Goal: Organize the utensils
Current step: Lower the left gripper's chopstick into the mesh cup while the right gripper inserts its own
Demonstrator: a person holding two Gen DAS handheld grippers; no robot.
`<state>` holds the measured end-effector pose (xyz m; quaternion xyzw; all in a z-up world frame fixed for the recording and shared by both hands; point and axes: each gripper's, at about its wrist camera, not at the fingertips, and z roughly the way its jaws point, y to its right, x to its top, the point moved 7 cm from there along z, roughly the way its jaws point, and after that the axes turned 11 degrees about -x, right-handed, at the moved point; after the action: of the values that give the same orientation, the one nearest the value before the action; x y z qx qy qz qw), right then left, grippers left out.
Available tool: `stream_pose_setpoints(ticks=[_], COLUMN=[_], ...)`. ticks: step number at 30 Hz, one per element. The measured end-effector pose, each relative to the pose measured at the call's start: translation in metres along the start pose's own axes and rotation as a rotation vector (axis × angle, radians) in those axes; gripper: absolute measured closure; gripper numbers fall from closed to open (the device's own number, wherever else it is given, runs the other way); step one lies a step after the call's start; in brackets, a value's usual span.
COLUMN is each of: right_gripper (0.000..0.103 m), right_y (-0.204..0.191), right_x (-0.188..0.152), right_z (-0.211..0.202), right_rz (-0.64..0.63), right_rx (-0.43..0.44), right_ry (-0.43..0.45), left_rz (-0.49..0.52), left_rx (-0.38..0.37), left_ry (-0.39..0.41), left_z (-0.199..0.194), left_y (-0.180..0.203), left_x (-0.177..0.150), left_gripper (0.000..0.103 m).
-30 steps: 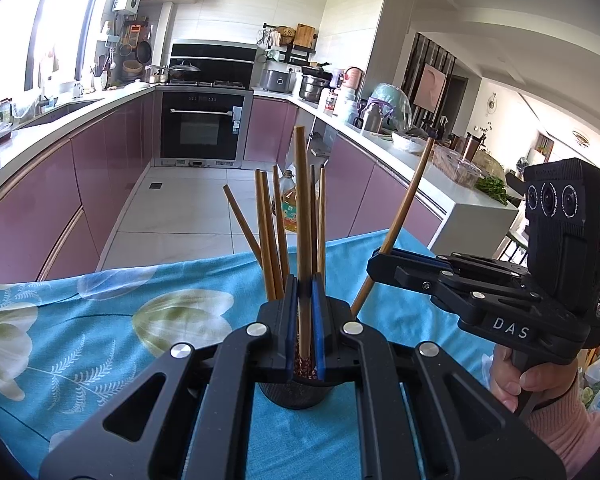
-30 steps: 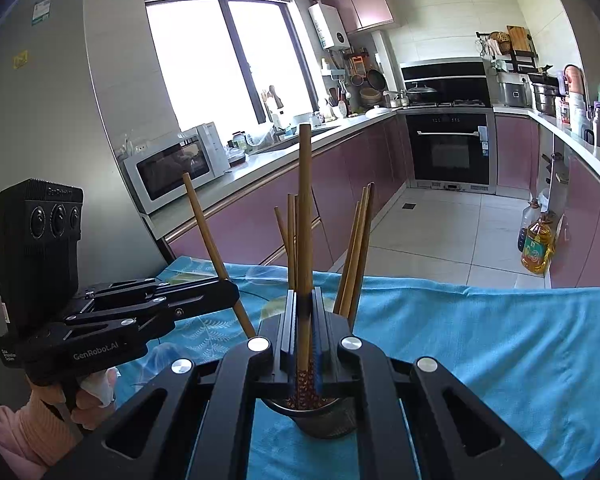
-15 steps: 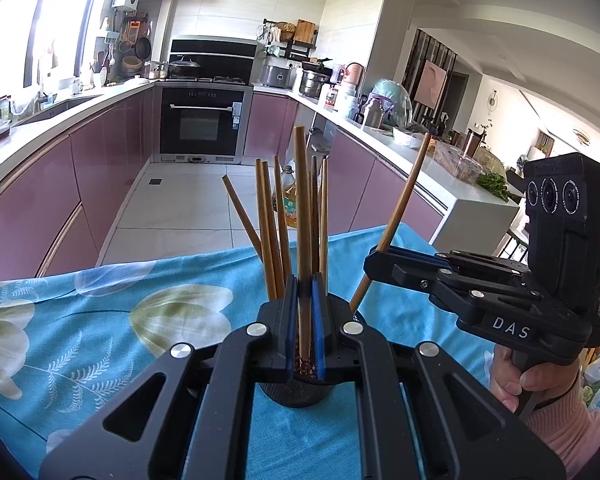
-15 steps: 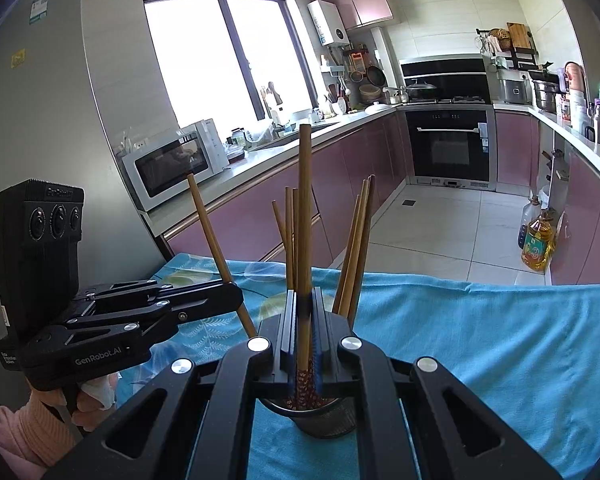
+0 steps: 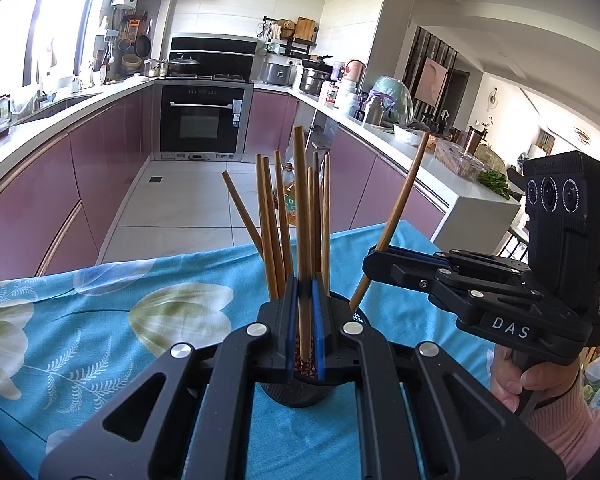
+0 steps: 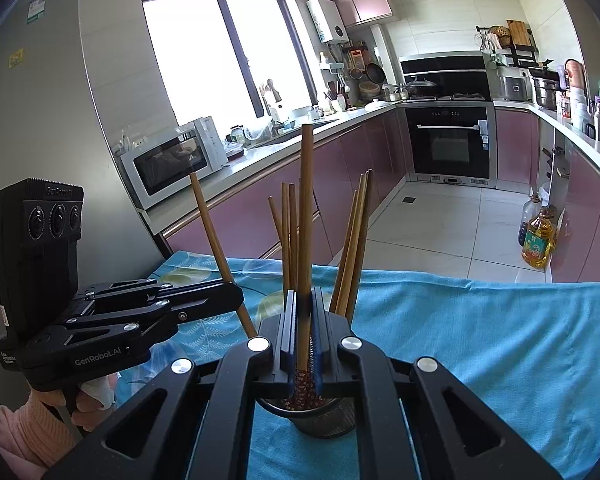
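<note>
Now each gripper, left gripper (image 5: 304,332) and right gripper (image 6: 304,340), has its jaws closed on one light, stiff, smooth chopstick (image 5: 302,216), gripped low above the dark utensil cup (image 5: 295,394) on the bench.

bright daylight floods from the blown-out window (image 6: 219,60) — sharp focus, heavy fisheye bending, dark vignetted corners
</note>
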<state>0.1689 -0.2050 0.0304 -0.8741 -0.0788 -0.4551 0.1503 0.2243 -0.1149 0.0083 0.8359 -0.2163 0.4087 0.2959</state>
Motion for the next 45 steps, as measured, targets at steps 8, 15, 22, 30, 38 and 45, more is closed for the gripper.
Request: stream_pose_setpoints(ticks=[8, 15, 22, 30, 38, 45], right_gripper=[0.097, 0.097, 0.097, 0.097, 0.097, 0.097], right_y=[0.0, 0.0, -0.001, -0.001, -0.001, 0.001], right_x=[-0.003, -0.003, -0.002, -0.002, -0.001, -0.002], right_z=[0.003, 0.006, 0.008, 0.008, 0.008, 0.012], right_rz=[-0.003, -0.003, -0.006, -0.005, -0.002, 0.005], right_rx=[0.001, 0.001, 0.0, 0.0, -0.001, -0.002], right_ry=[-0.006, -0.009, -0.009, -0.01, -0.01, -0.01], left_rz=[0.001, -0.001, 0.0, 0.0, 0.0, -0.007], left_rx=[-0.001, 0.0, 0.004, 0.006, 0.006, 0.01], left_ry=[-0.002, -0.002, -0.004, -0.006, -0.006, -0.008], left_z=[0.001, 0.001, 0.004, 0.004, 0.003, 0.006], left_y=[0.001, 0.0, -0.001, -0.001, 0.0, -0.005], left_x=[0.0, 0.0, -0.002, -0.002, -0.001, -0.005], left_gripper=[0.095, 0.095, 0.095, 0.095, 0.095, 0.095])
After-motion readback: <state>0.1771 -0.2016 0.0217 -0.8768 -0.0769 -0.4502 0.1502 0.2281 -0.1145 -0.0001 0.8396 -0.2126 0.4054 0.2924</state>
